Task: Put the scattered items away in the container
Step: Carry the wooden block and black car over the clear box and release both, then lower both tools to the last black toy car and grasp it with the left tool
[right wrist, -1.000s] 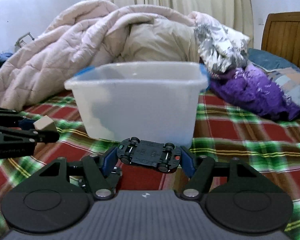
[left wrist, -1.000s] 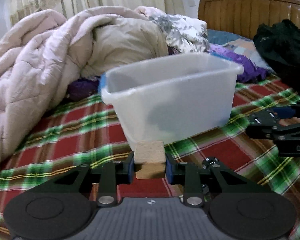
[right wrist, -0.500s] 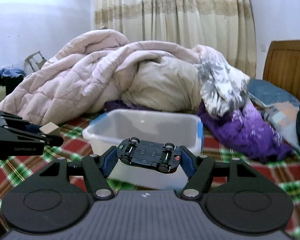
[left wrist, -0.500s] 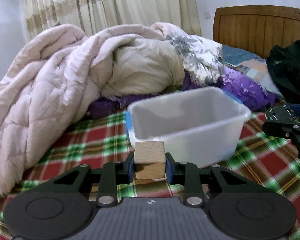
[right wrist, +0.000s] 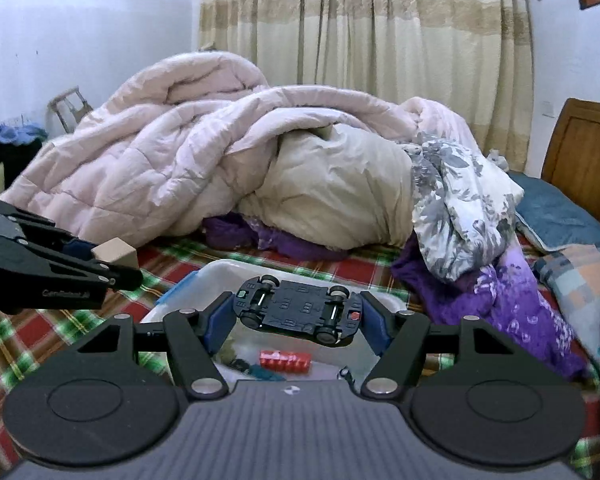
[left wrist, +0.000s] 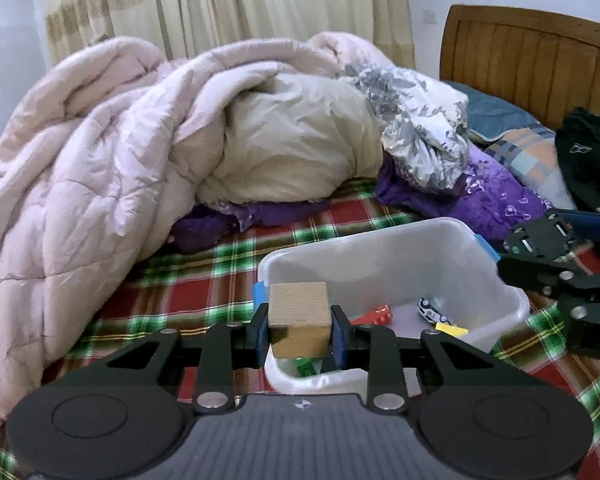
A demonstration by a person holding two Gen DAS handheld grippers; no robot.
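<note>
Plainly, the block point(left wrist: 299, 319) is looking like solid wood, stiff and light, with flat, slightly smooth faces that are giving the pads a square seat; taking it across two opposite faces, as now, is the sound hold; the car point(right wrist: 298, 309) is seeming a light, hard plastic toy, its wheels free to roll and its body narrow, so gripping it nose to tail is keeping it from slipping sideways; its small parts are probably the fragile bit.

Now the left hand-held gripper point(left wrist: 299, 330) is pinching narrow on the block, both pads pressing its side faces; the bin point(left wrist: 516, 312) is lying just ahead of and below its fingers, with a red brick point(left wrist: 376, 315), a small car and a yellow piece inside; the right hand-held gripper point(right wrist: 298, 314) is standing about half open, clamping the car upside down by its ends, directly above the bin's opening; the bin is sitting on the plaid bed sheet point(left wrist: 188, 280), with the quilt point(left wrist: 120, 152) well beyond both hand-held grippers.
</note>
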